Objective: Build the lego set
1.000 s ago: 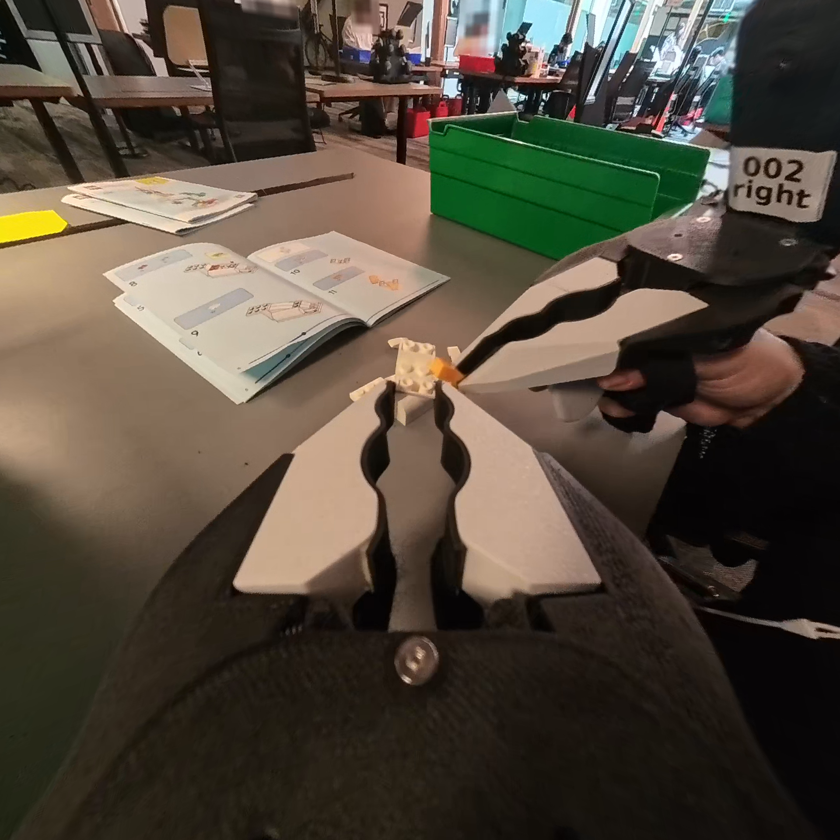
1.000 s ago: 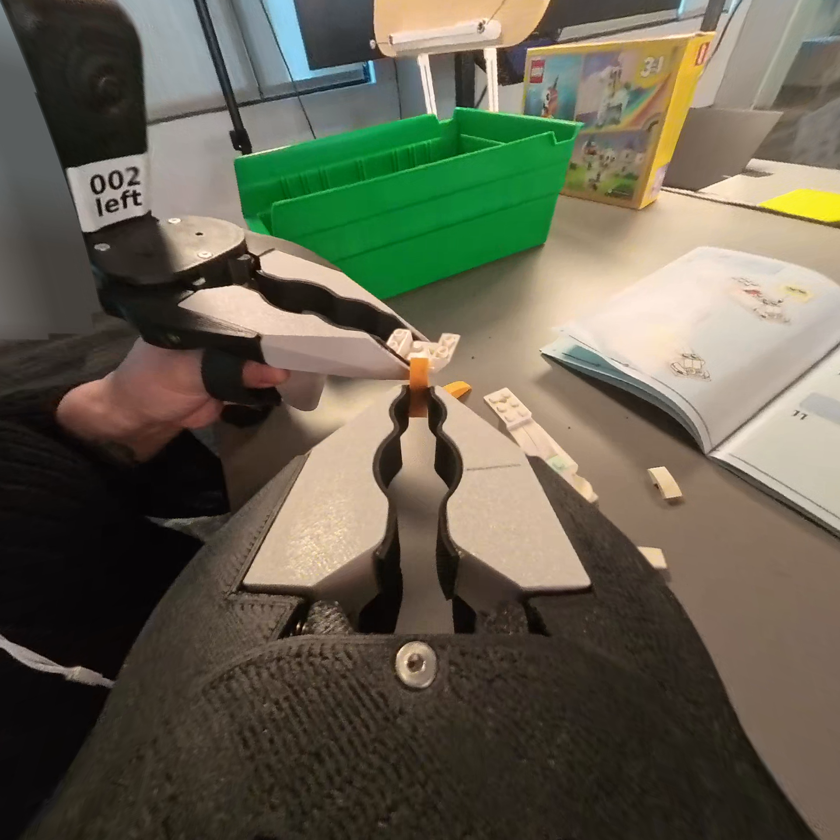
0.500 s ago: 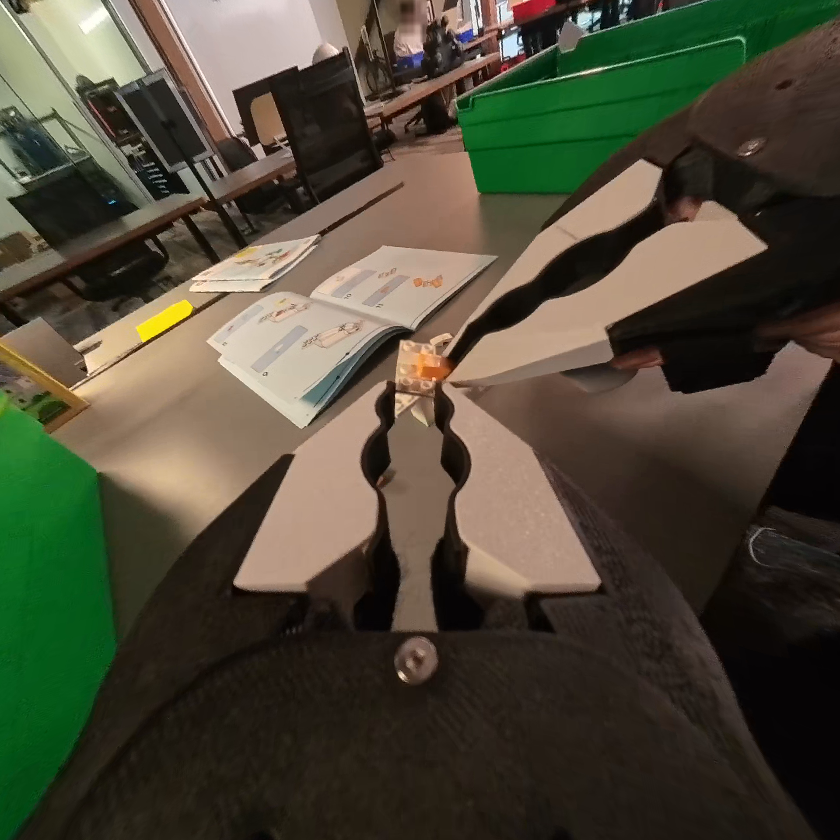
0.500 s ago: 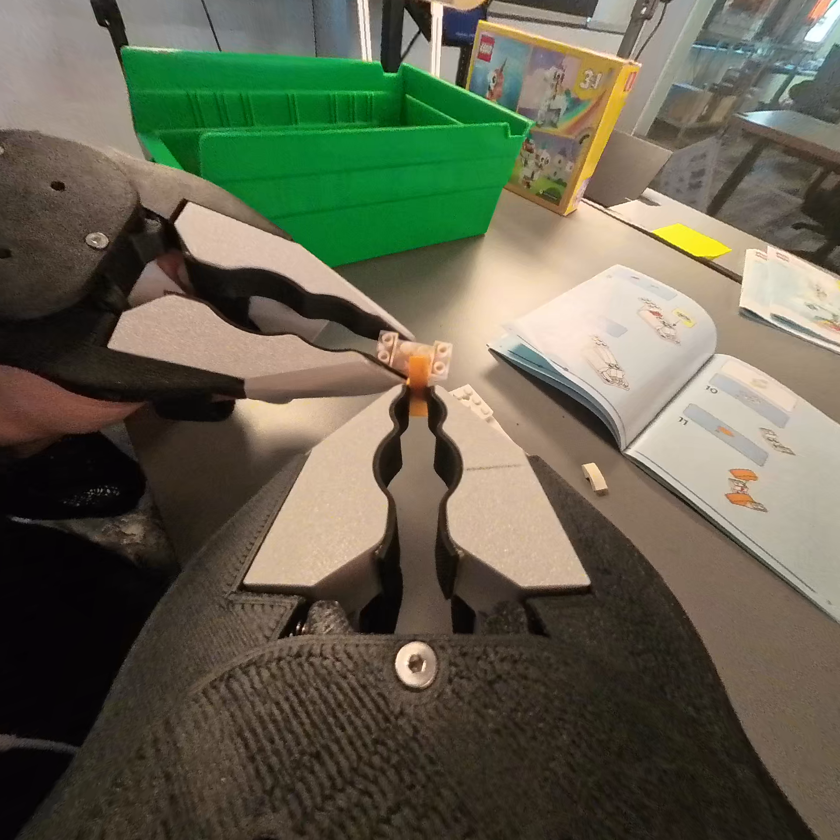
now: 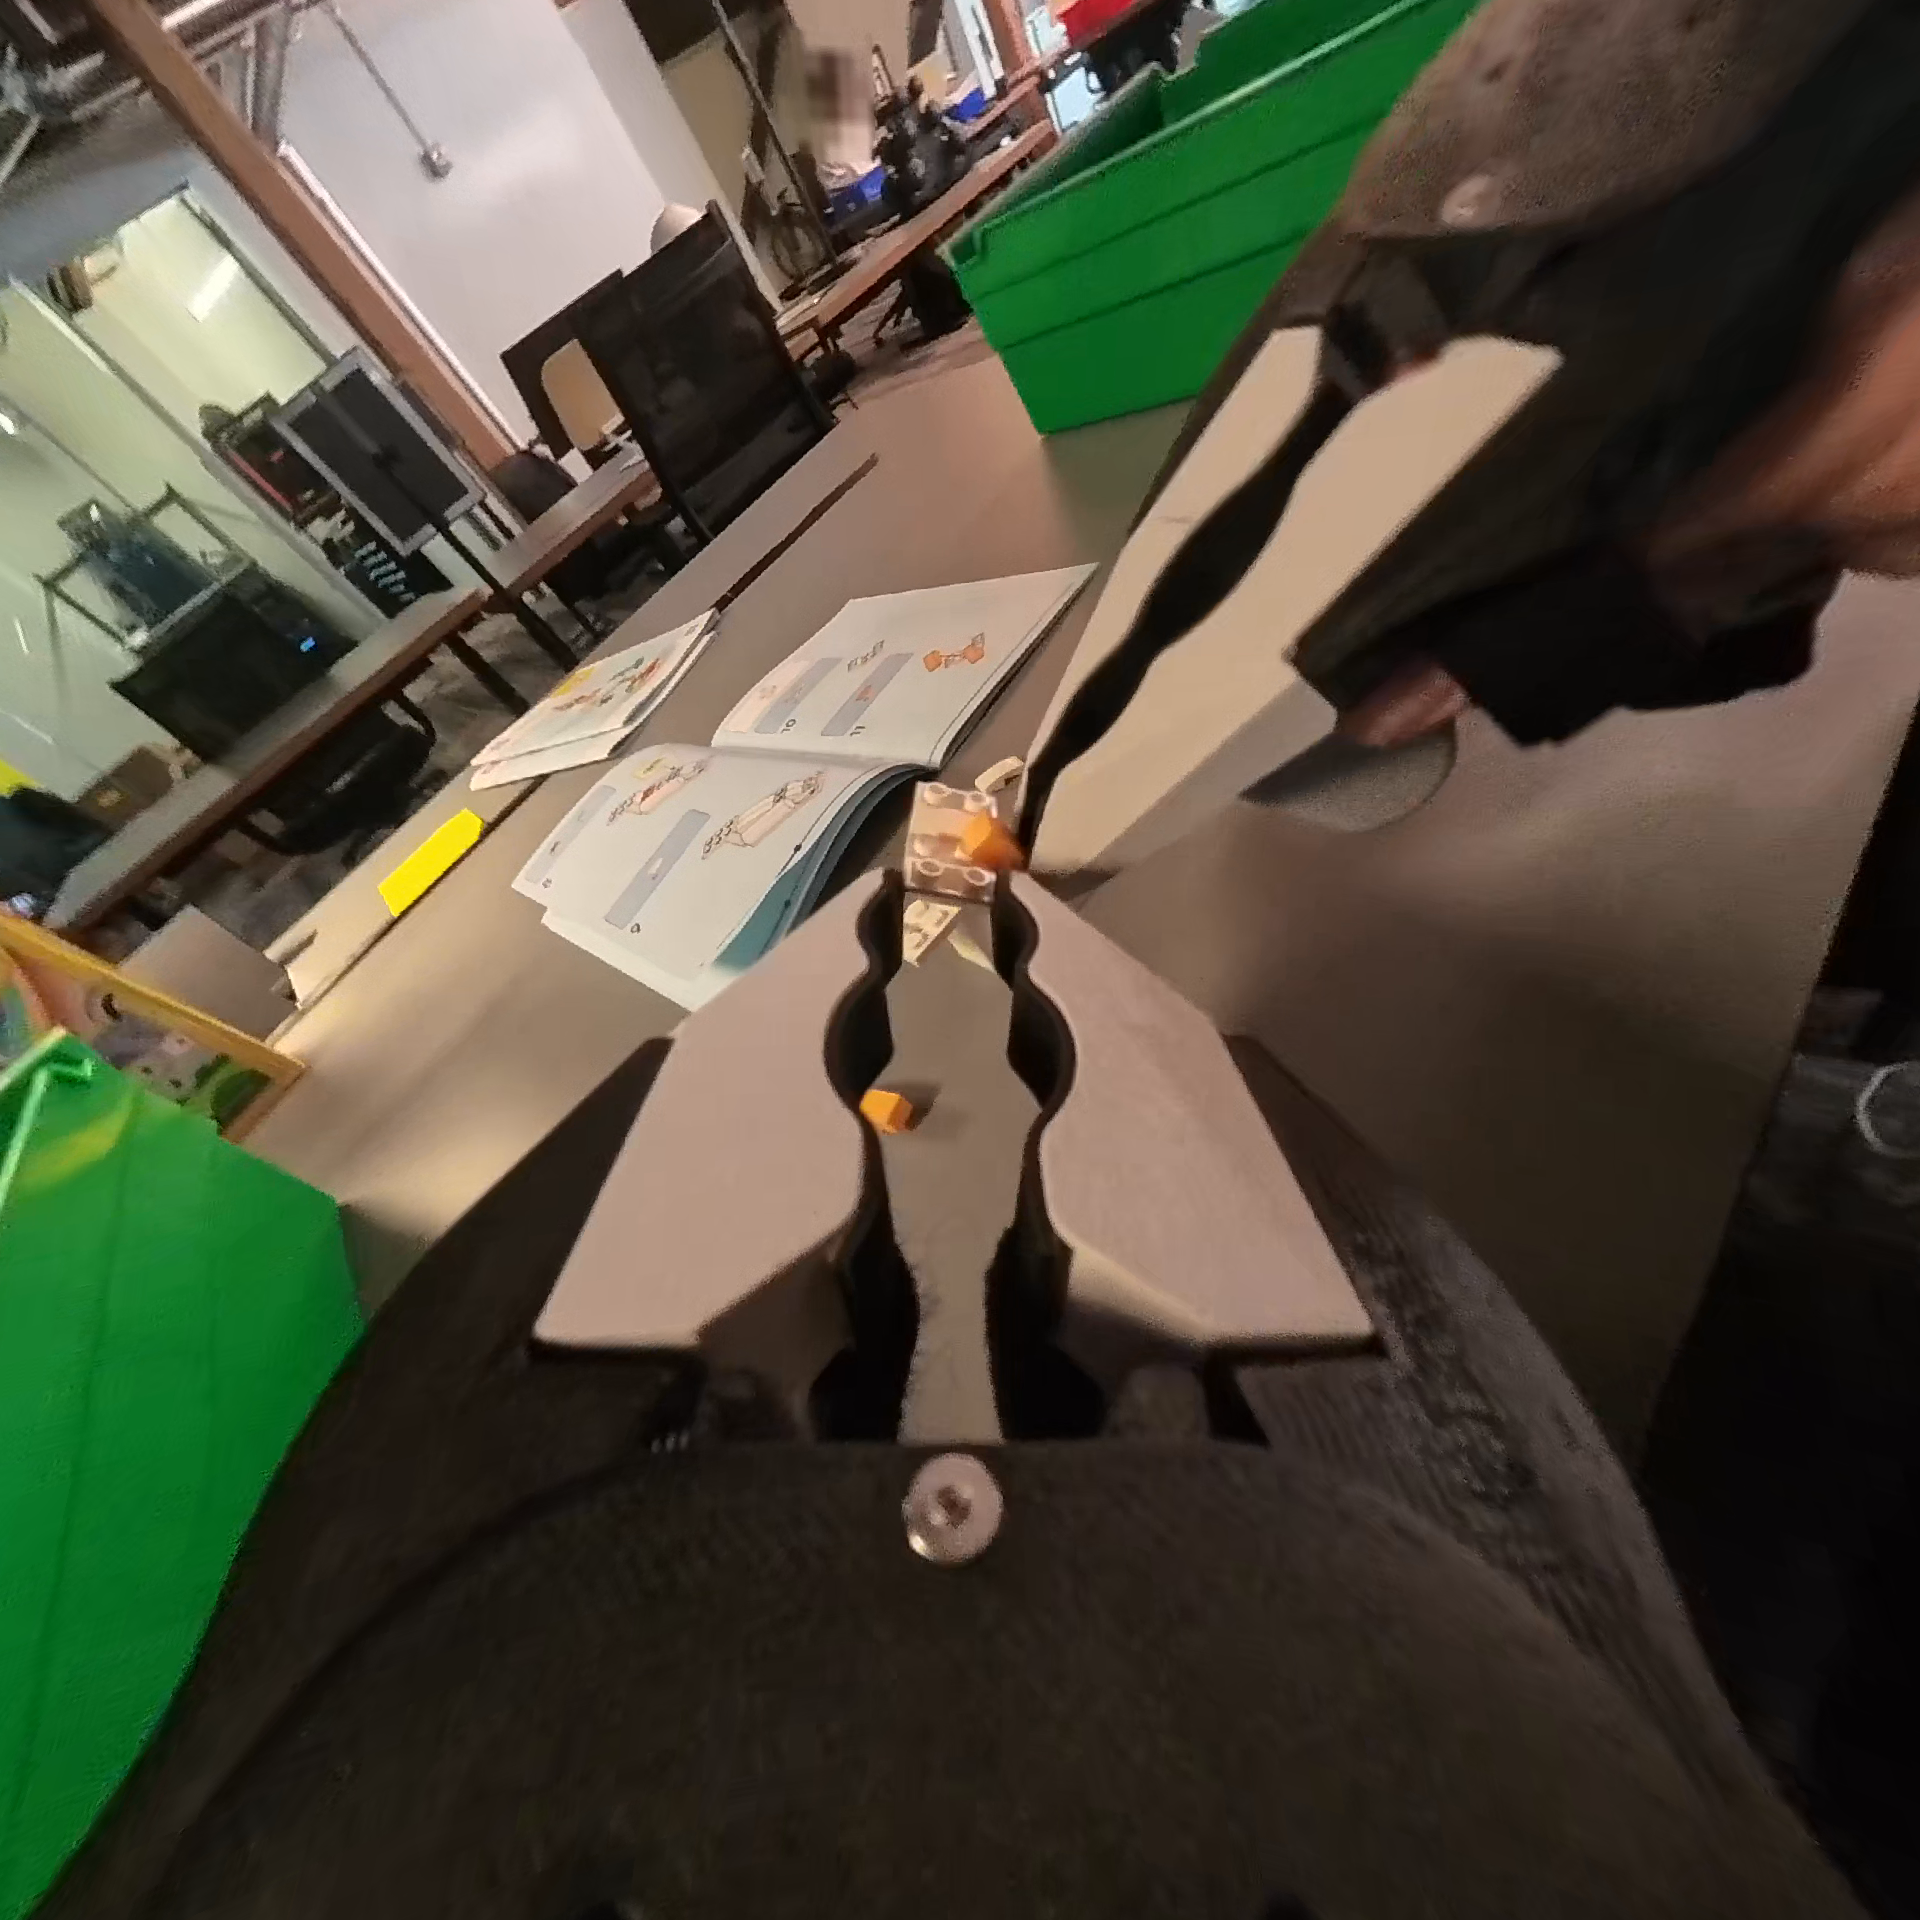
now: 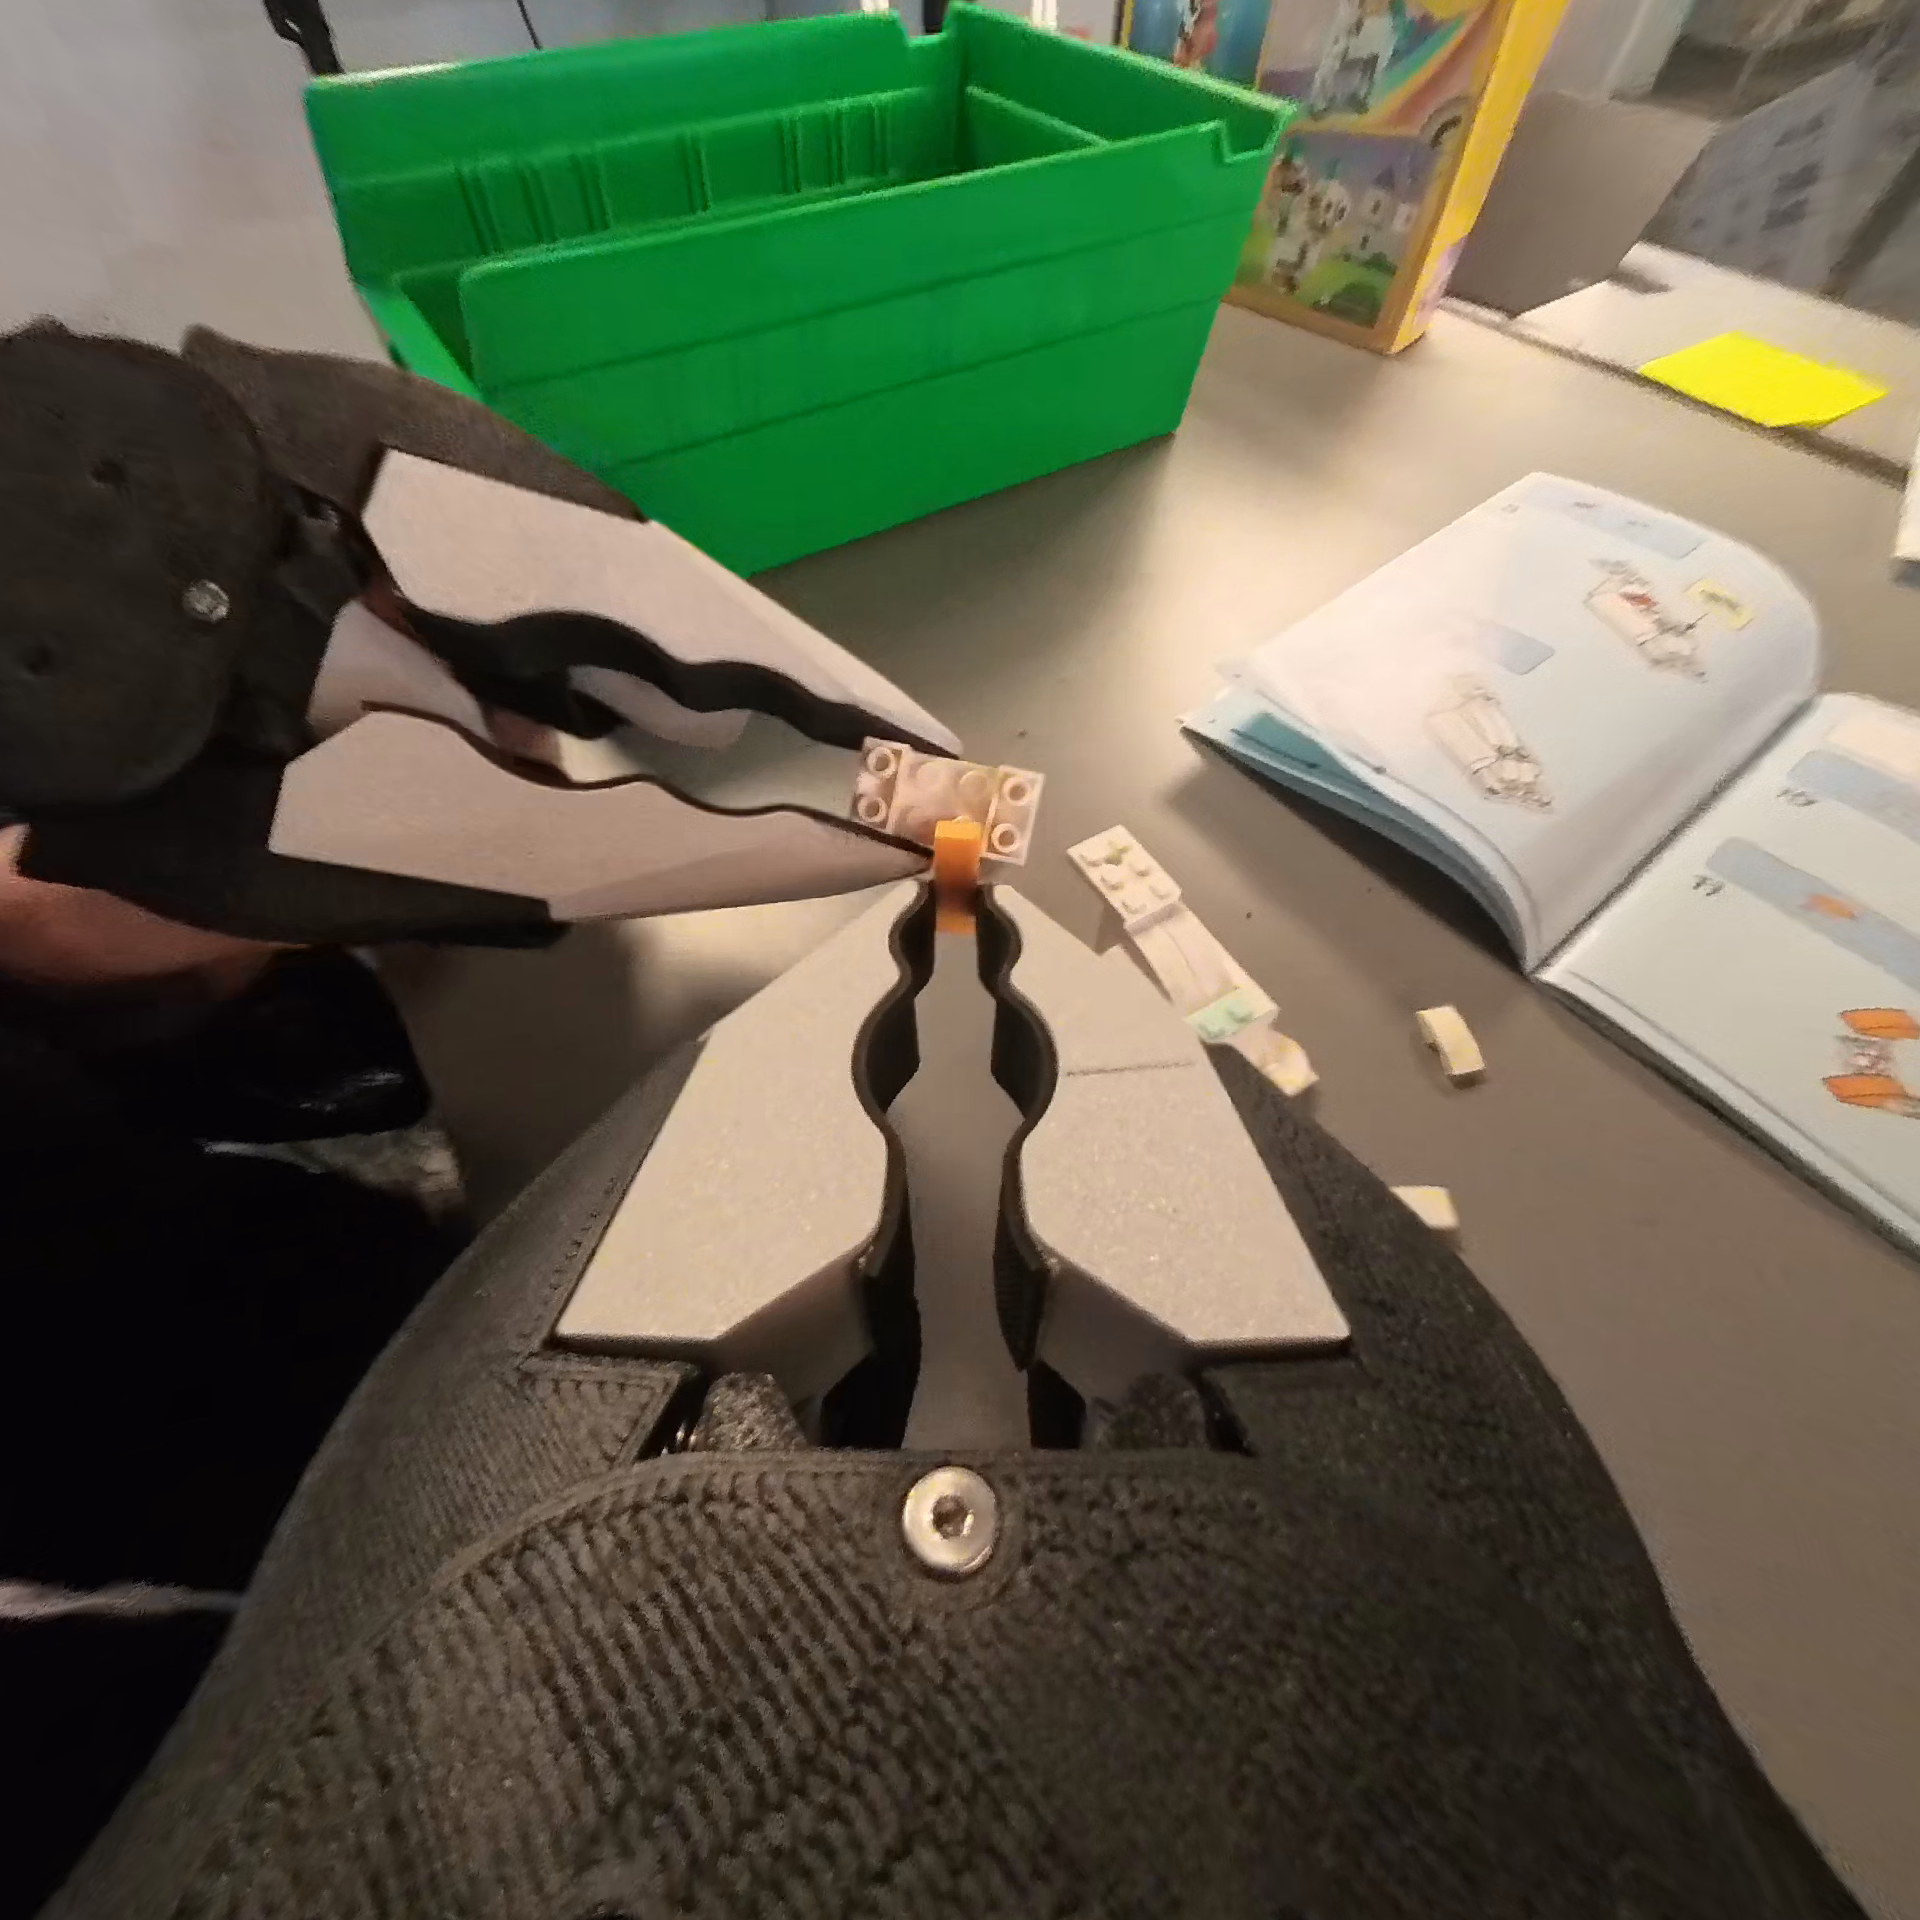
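Where the grey desk [image 6: 1039, 582] spreads widest, stands a green bin [image 6: 821, 343] at the far side, with a yellow set box [image 6: 1361, 177] just beside it on the right. Nearer lies an open instruction booklet [image 6: 1621, 769], light blue, pages up, and beyond it a yellow sticky note [image 6: 1766, 379]. Closer still rests a partly built white plate assembly [image 6: 1164, 925] on the desk, just right of the right gripper's fingers, with two loose cream pieces [image 6: 1449, 1042] near it.

Above the desk, held between both tools: a small white lego piece [image 6: 948, 802], studs up, clamped at its left end in the closed fingers of the left gripper [image 5: 943, 891]. Pressed against its near edge, a tiny orange piece [image 6: 956, 860], pinched in the closed fingers of the right gripper [image 6: 954, 902]. Both pieces touching, raised clear of the desk.

Smallest of all, seen through the left gripper's gap in the left wrist view: a second orange piece [image 5: 891, 1109] lying on the desk.
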Tool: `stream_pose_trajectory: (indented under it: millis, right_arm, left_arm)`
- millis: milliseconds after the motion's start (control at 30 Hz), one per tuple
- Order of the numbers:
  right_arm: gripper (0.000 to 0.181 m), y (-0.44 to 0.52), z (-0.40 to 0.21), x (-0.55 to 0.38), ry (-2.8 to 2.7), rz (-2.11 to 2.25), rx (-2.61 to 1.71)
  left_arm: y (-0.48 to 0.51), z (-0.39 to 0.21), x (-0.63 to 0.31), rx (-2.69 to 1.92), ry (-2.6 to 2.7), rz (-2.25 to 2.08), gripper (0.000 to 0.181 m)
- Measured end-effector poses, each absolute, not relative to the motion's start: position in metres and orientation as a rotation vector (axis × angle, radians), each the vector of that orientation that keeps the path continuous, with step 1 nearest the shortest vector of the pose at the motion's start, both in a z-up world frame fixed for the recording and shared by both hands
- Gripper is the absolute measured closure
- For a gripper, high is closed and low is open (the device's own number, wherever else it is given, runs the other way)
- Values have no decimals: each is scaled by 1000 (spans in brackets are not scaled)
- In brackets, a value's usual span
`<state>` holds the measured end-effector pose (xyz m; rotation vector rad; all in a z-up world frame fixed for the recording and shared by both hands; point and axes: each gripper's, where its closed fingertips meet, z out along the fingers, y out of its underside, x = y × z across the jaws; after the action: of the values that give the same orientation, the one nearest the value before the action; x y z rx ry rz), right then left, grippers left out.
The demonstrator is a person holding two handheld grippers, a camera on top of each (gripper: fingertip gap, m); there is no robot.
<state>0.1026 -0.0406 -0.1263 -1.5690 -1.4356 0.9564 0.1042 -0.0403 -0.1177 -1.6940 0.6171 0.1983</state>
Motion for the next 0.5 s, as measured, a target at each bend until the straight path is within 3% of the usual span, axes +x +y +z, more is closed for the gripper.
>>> stream_pose_trajectory:
  millis: [133, 500]
  right_arm:
    - [176, -44, -132, 104, -1450, 1117, -1682]
    - [176, -38, -147, 104, -1486, 1013, -1764]
  left_arm:
    - [-42, -123, 107, -1658, 774, 350, 166]
    - [-36, -135, 108, -1614, 957, 604, 166]
